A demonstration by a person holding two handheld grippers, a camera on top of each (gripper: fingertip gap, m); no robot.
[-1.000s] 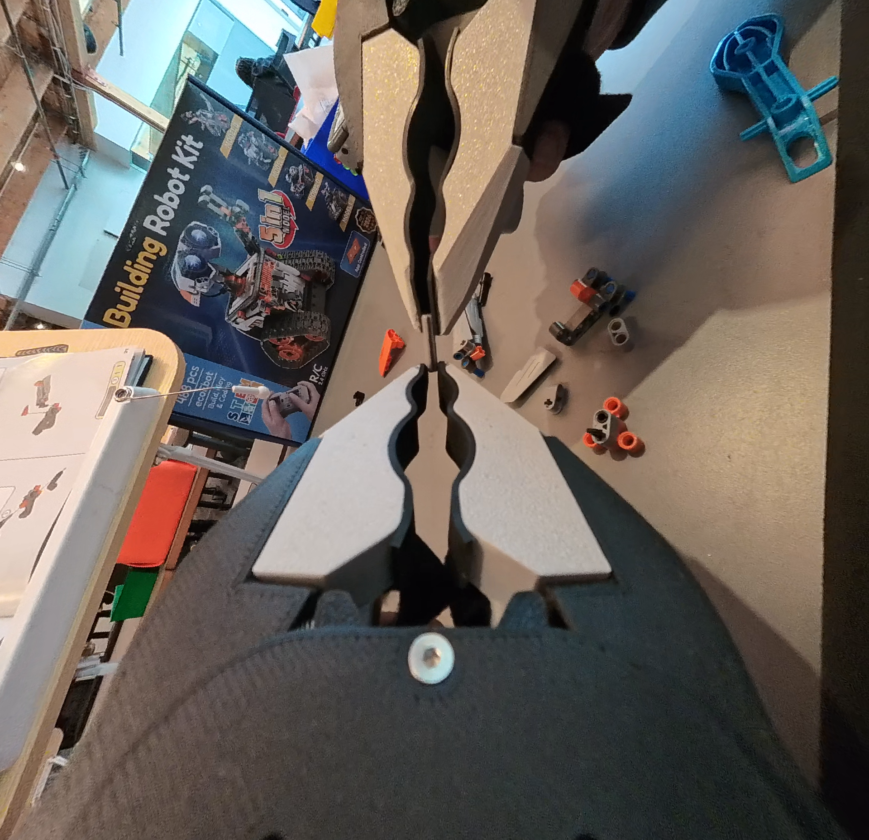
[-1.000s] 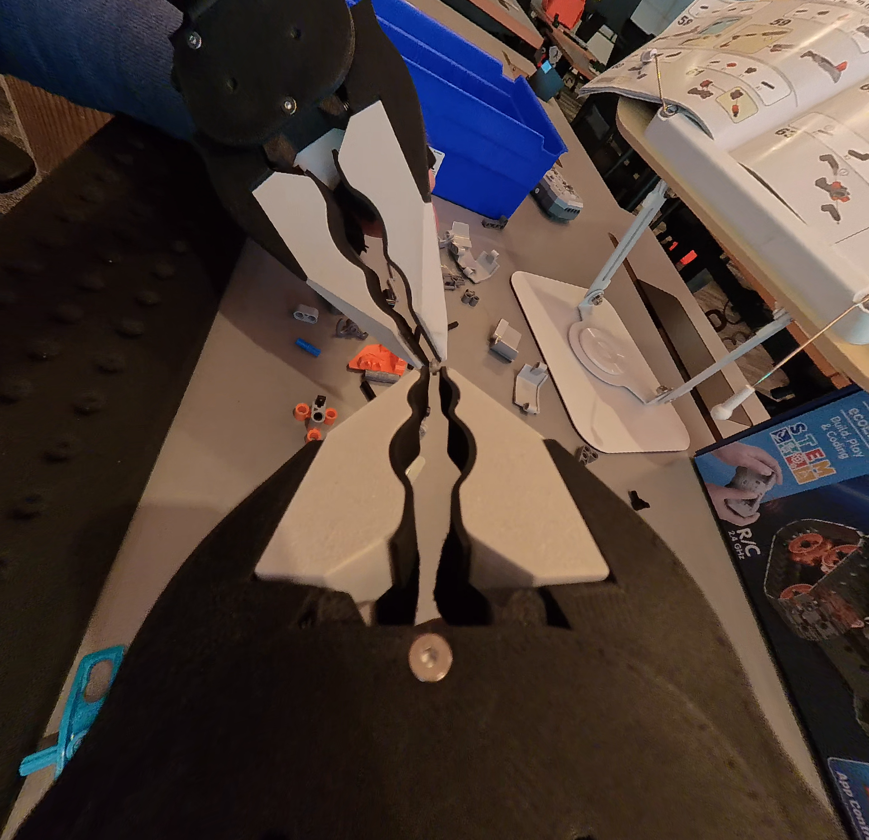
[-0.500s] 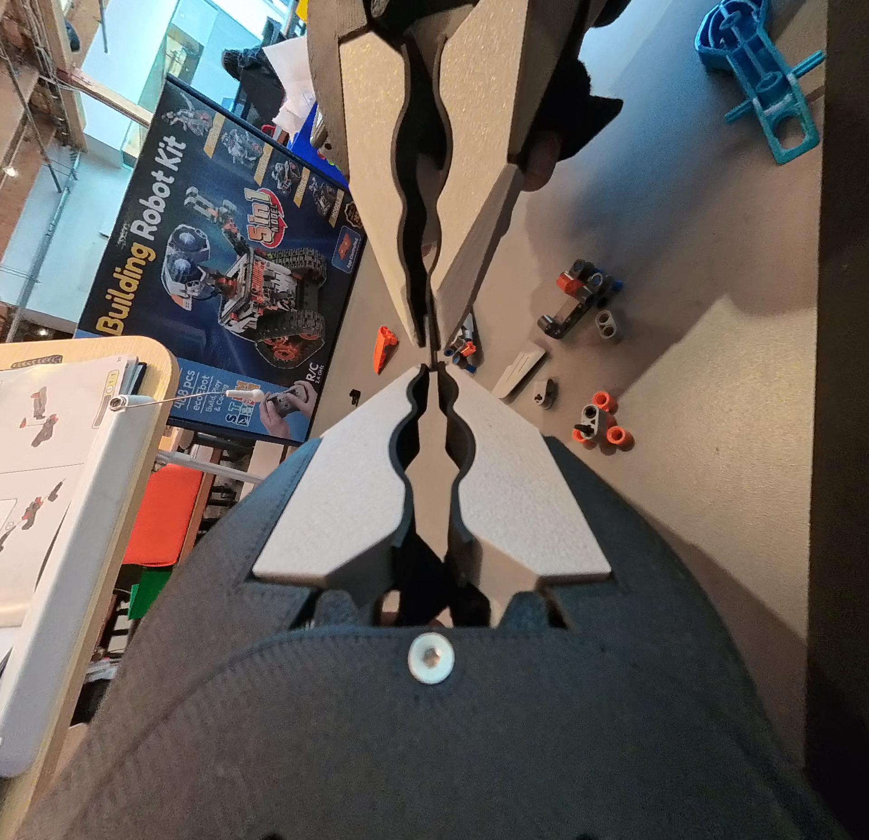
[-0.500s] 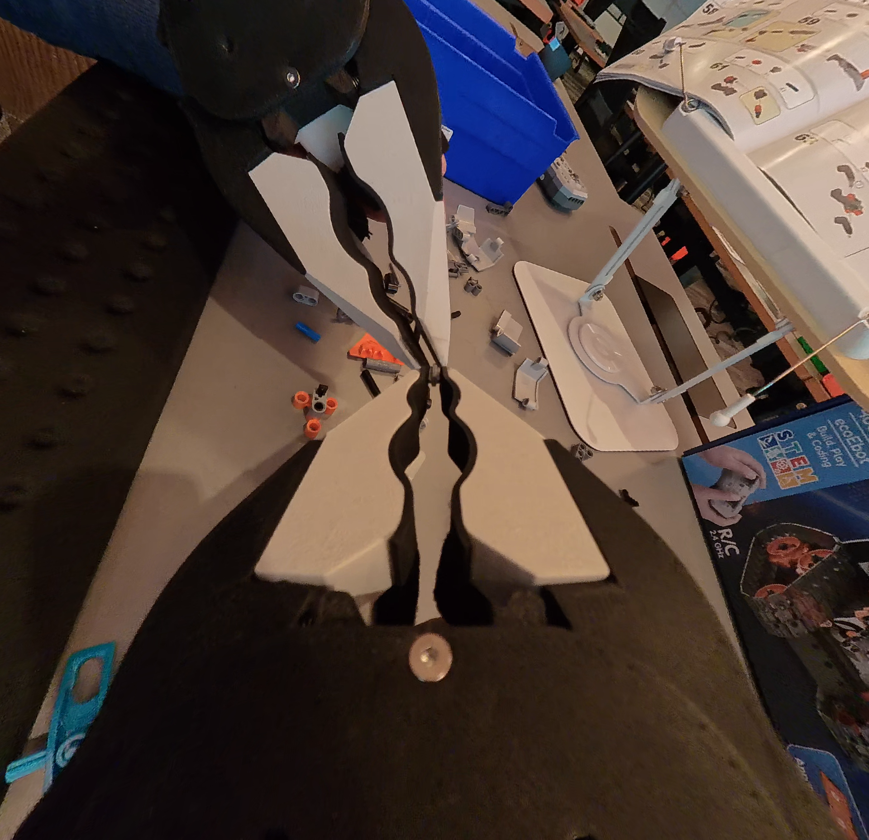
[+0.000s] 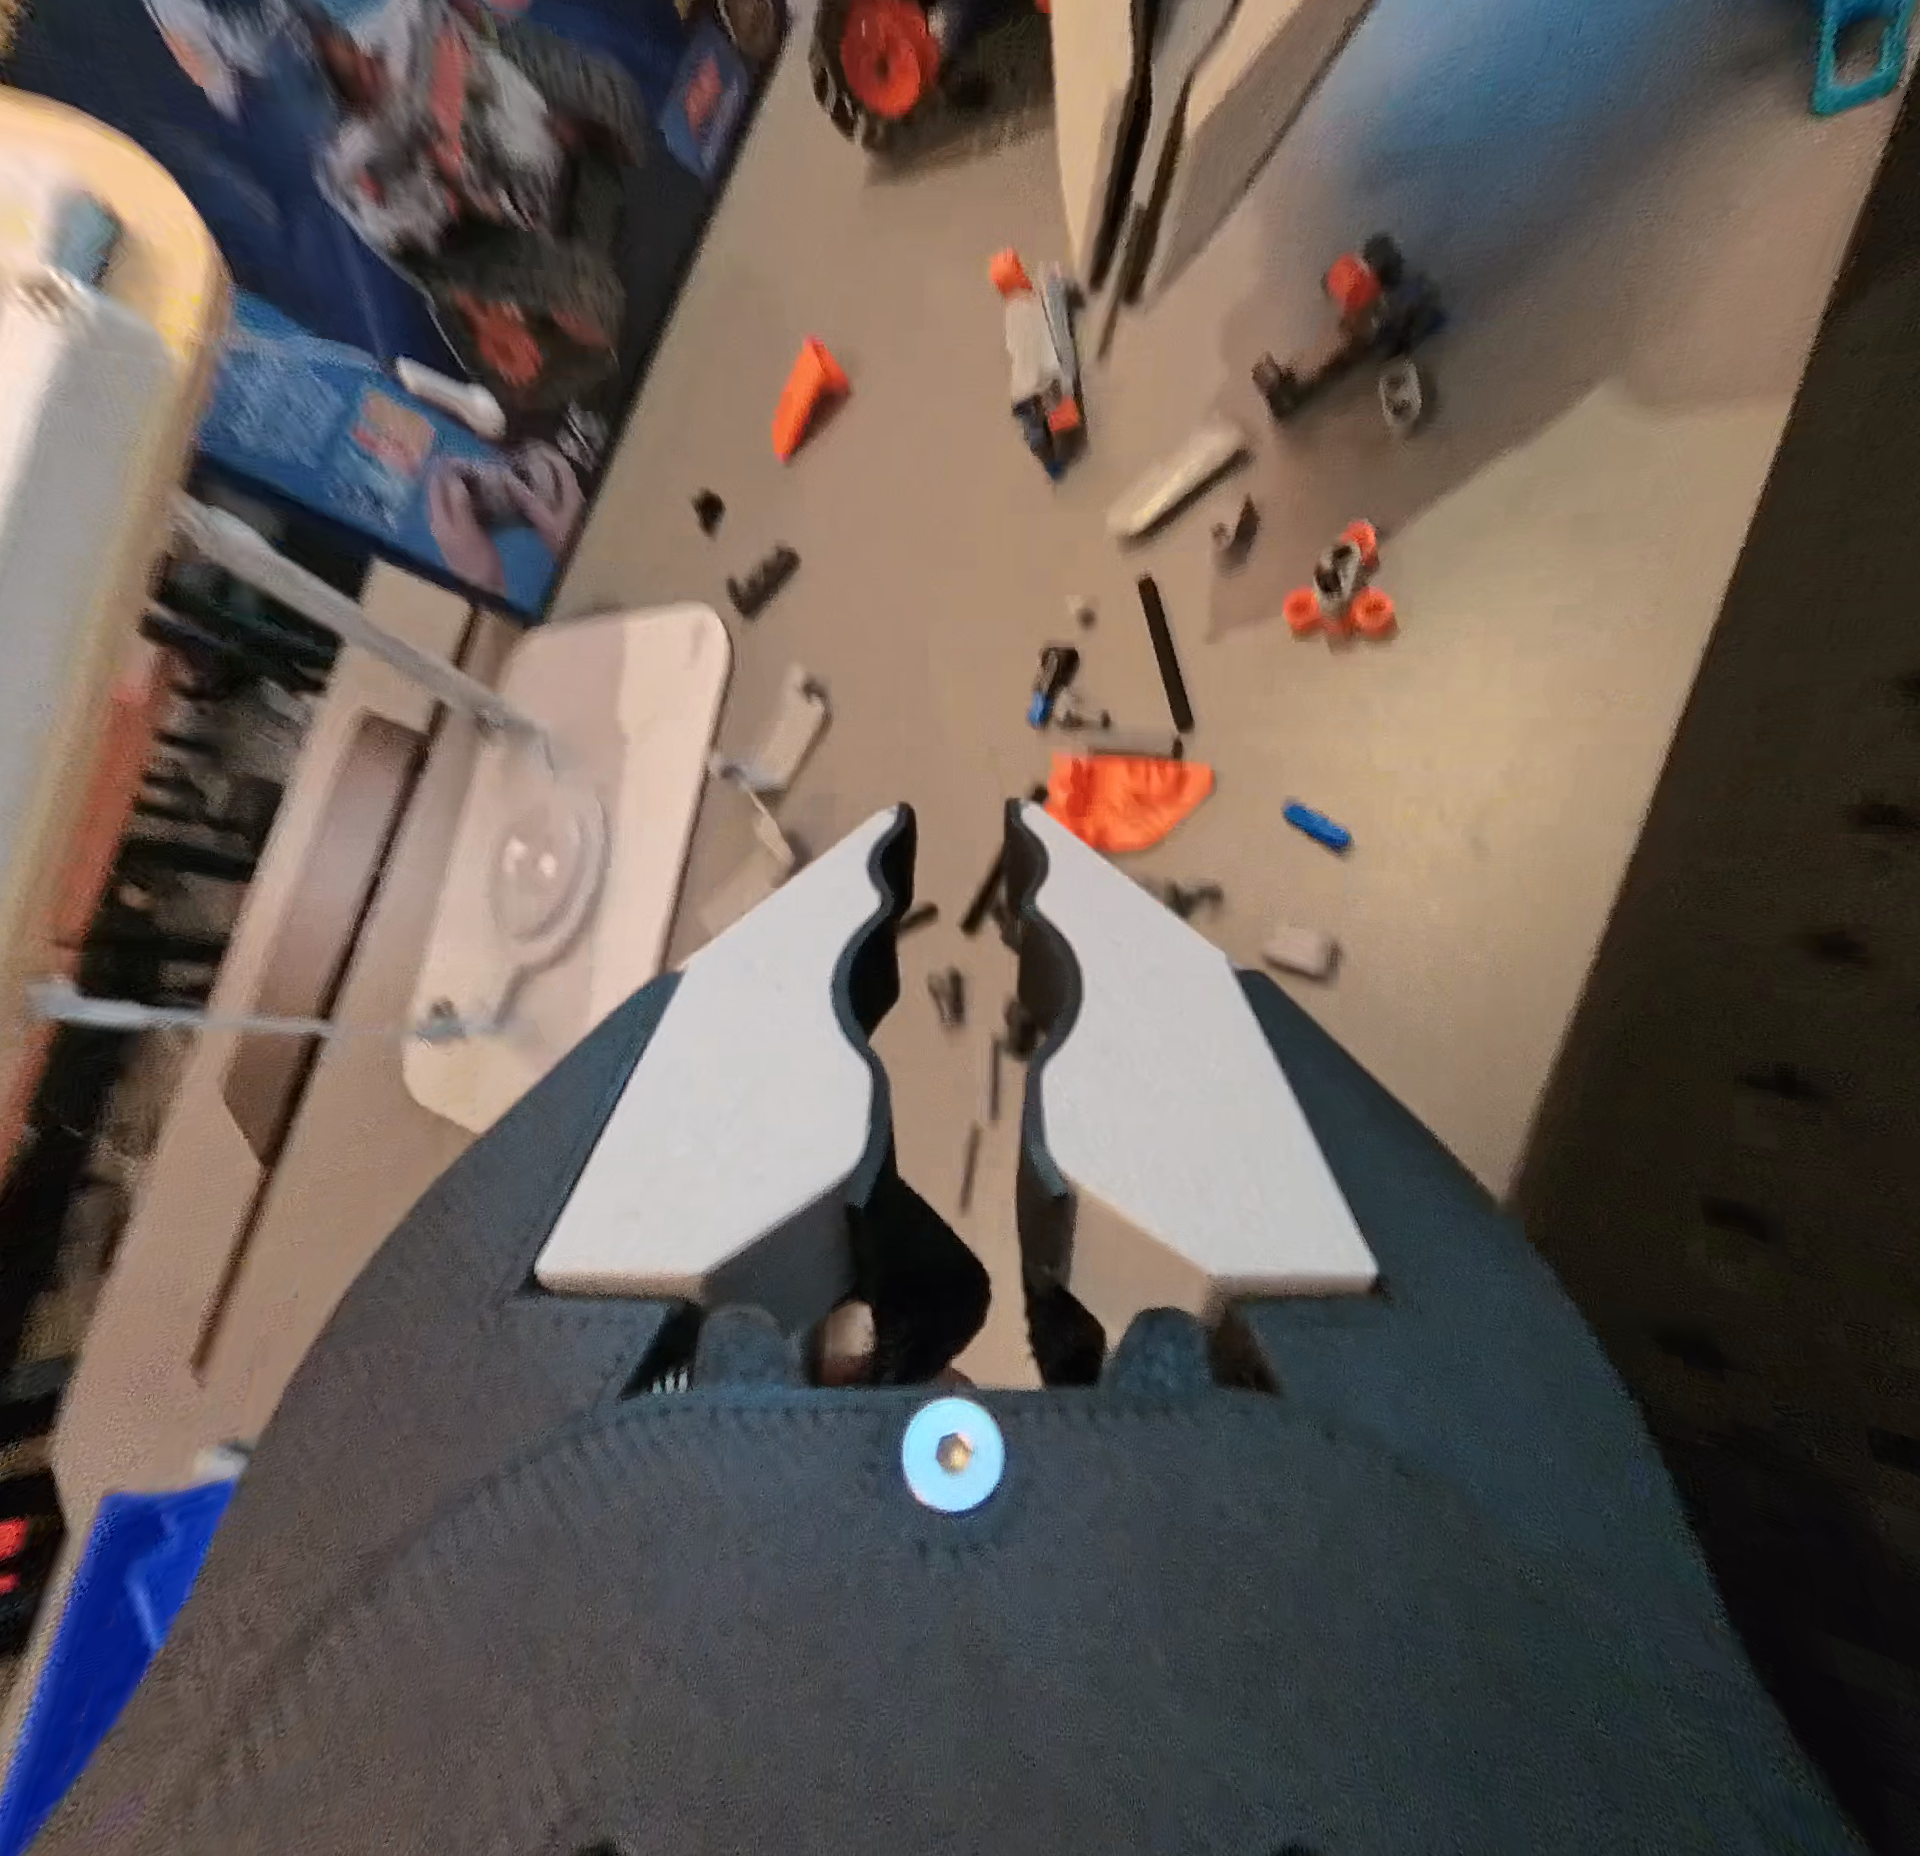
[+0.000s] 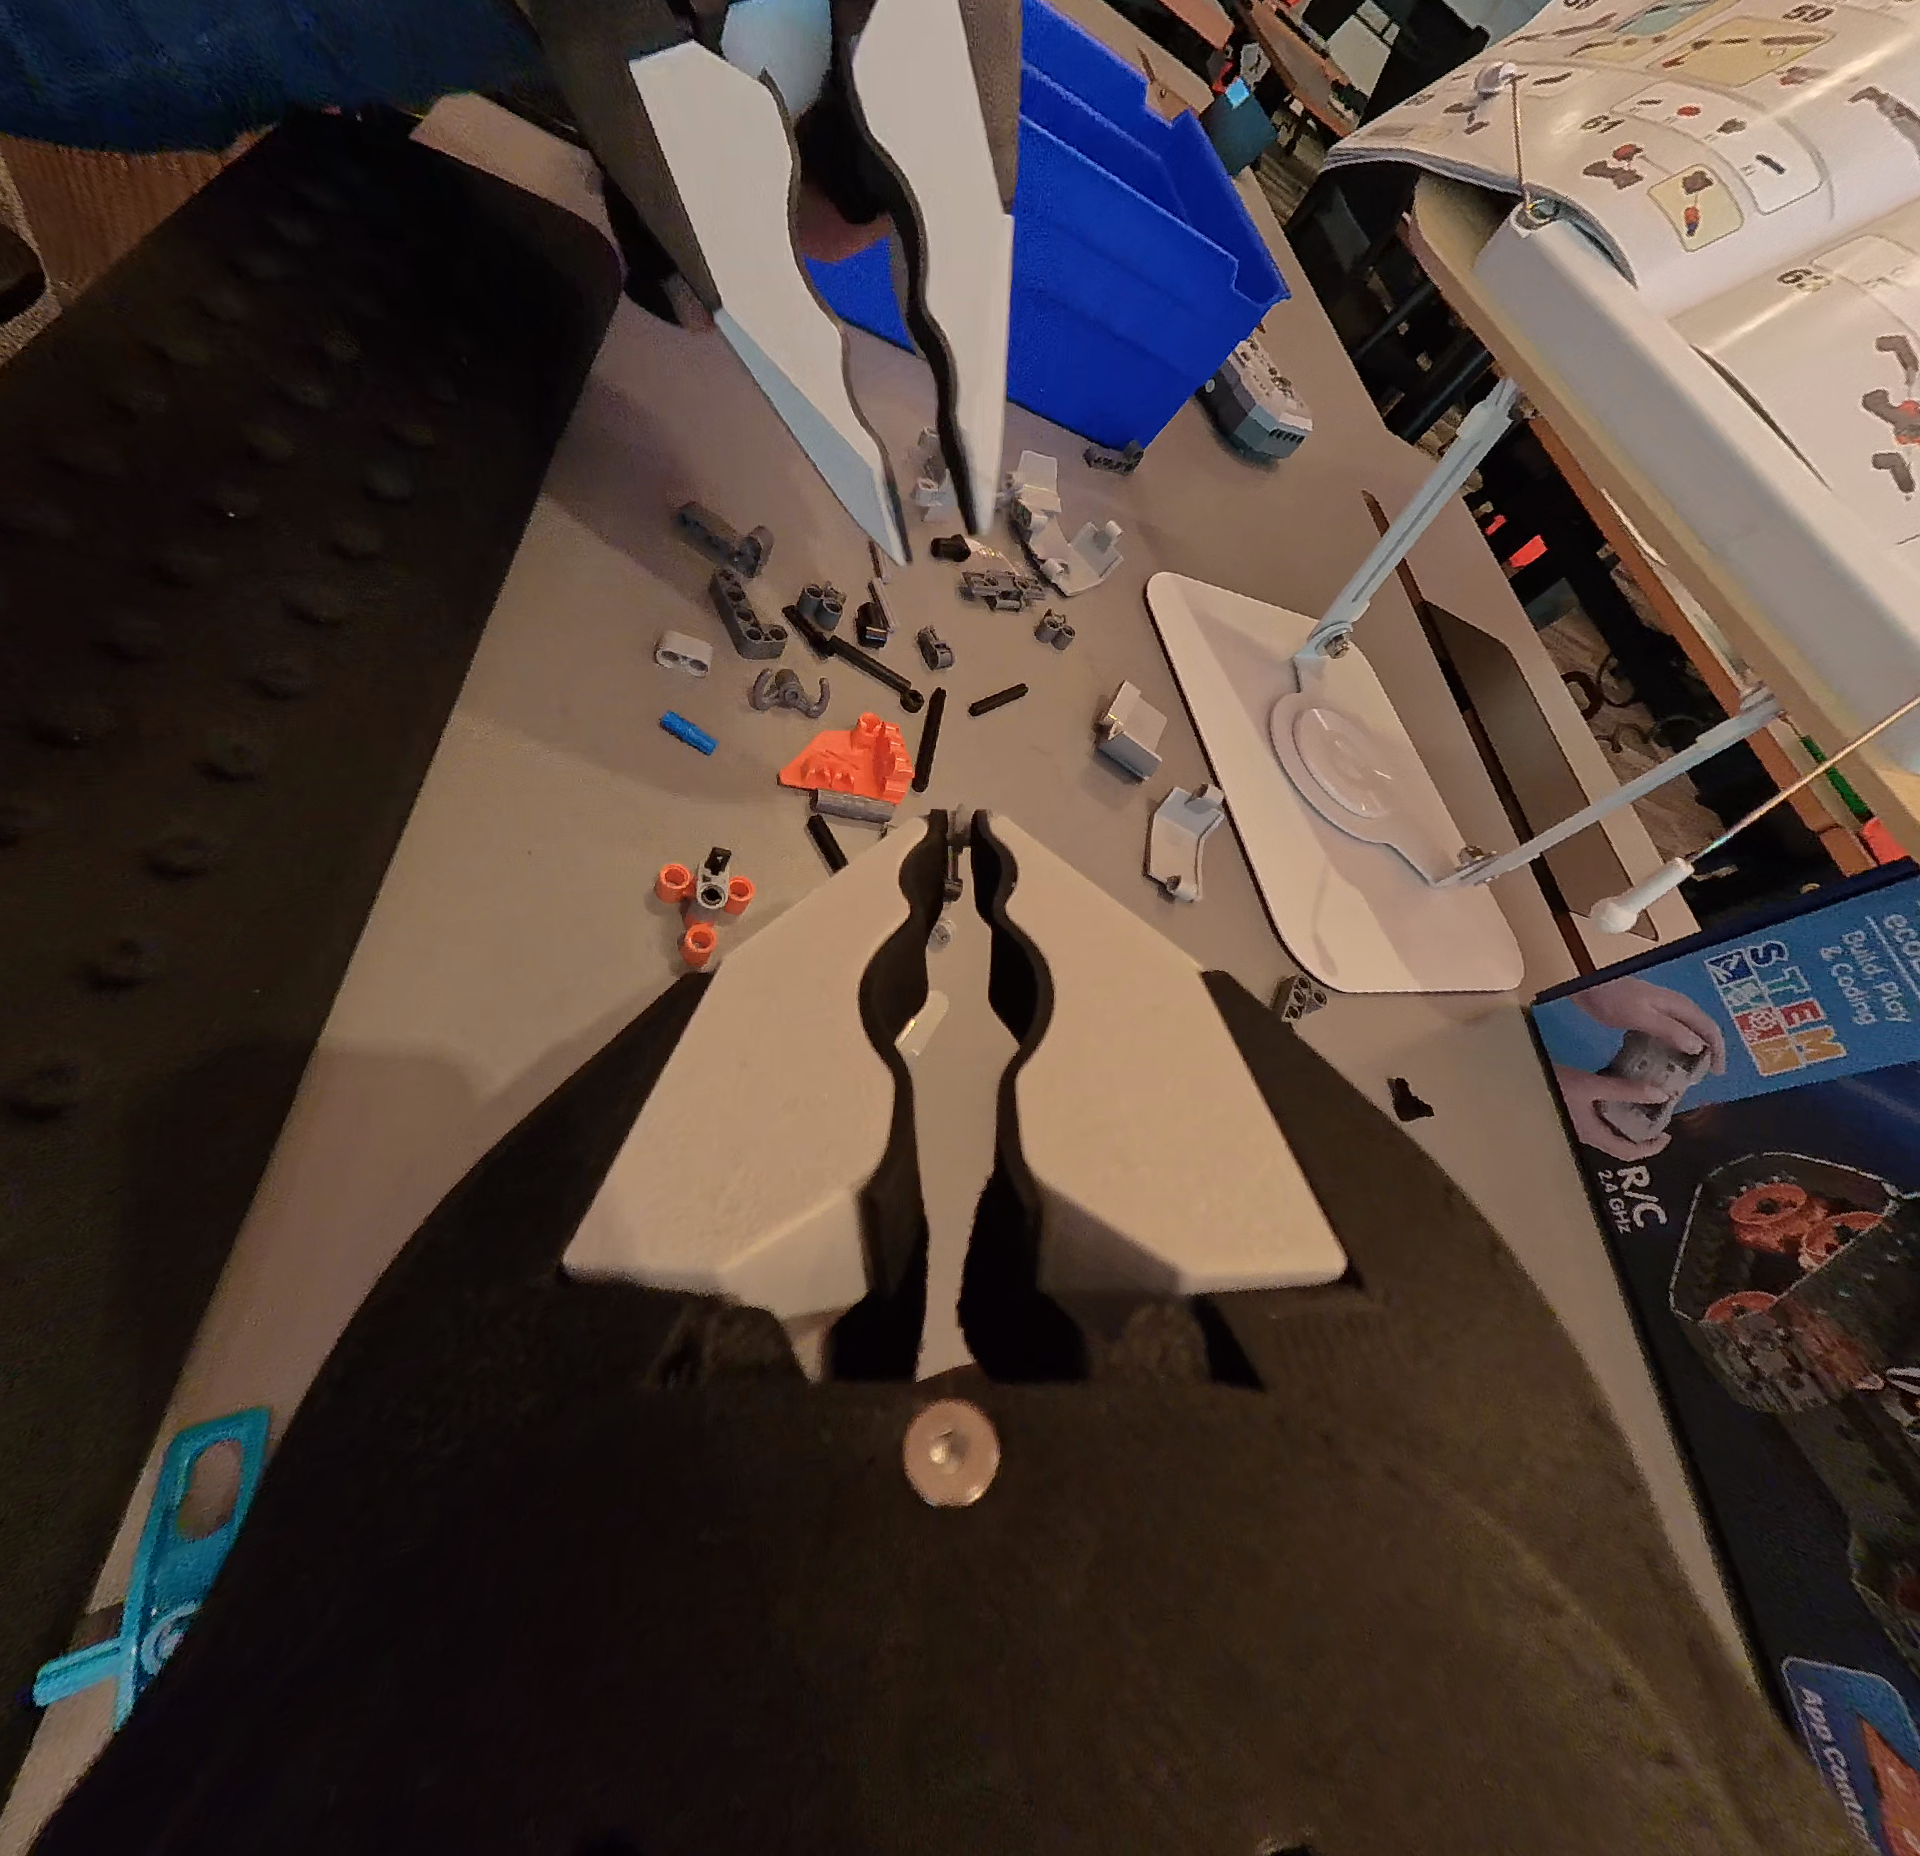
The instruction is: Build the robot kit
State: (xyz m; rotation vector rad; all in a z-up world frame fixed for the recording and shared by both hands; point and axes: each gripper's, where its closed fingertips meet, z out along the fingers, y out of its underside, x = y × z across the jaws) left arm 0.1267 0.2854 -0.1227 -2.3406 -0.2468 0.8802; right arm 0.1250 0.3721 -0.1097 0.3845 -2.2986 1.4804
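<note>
Here the right gripper (image 6: 958, 827) pinches a small dark pin (image 6: 950, 856) lengthwise along its fingers, left gripper (image 5: 958, 819) parted, empty

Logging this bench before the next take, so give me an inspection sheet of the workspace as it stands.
Surface: grey table, with a black dimpled mat along one edge.
Job's things: loose building pieces, including an orange wedge piece, blue pin, black axle and grey-orange cluster.
Clutter: blue bin, teal tool, kit box.
Grippers: left gripper open and empty; right gripper apparently shut on a small dark part.
Cables: nothing seen.
Surroundings: instruction booklet on a white stand.
</note>
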